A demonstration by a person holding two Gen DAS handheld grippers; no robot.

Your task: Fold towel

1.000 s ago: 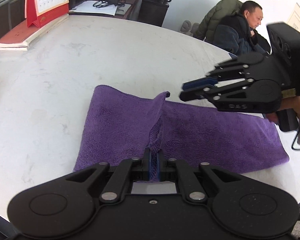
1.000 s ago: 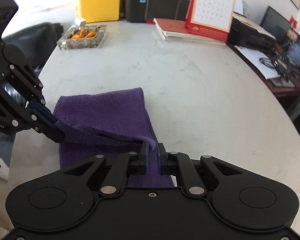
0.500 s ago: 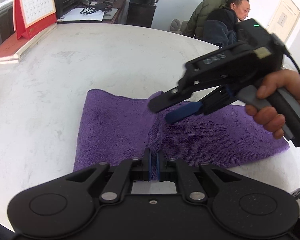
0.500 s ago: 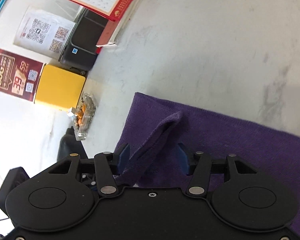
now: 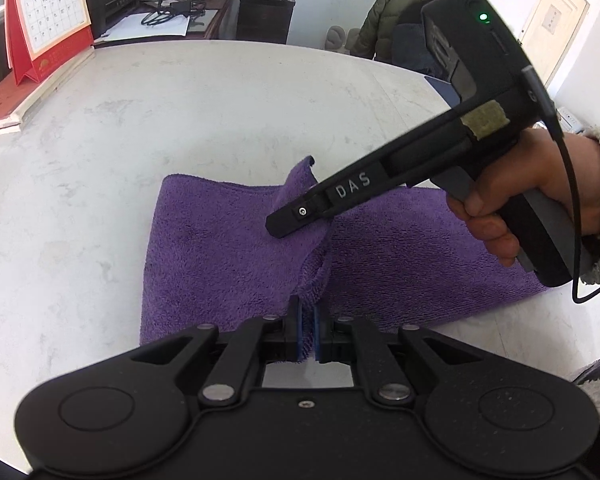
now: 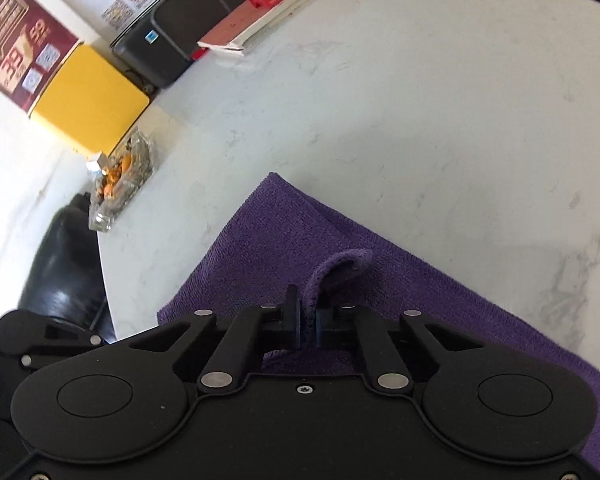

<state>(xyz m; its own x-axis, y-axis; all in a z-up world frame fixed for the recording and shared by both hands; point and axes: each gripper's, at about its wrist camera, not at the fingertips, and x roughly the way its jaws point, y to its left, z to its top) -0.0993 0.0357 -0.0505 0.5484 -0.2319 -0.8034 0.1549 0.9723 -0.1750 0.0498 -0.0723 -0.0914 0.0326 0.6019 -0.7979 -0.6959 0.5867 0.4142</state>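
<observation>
A purple towel [image 5: 220, 248] lies on the white marble table [image 5: 180, 100], with a raised ridge across its middle. My left gripper [image 5: 307, 330] is shut on the near end of that ridge. My right gripper [image 5: 296, 220], held in a hand, comes in from the right and pinches the far end of the ridge. In the right wrist view the right gripper [image 6: 308, 320] is shut on the towel's raised fold [image 6: 340, 268], and the towel [image 6: 284, 224] spreads flat around it.
A red desk calendar [image 5: 44, 20] on a red book stands at the far left. A glass ashtray [image 6: 118, 184], a yellow box [image 6: 88, 100] and a black printer [image 6: 180, 28] stand at the table's edge. A seated man [image 5: 412, 28] is behind the table.
My right gripper let go of the towel's corner, opened, swung over the middle ridge and shut on its far end. My left gripper kept its hold.
</observation>
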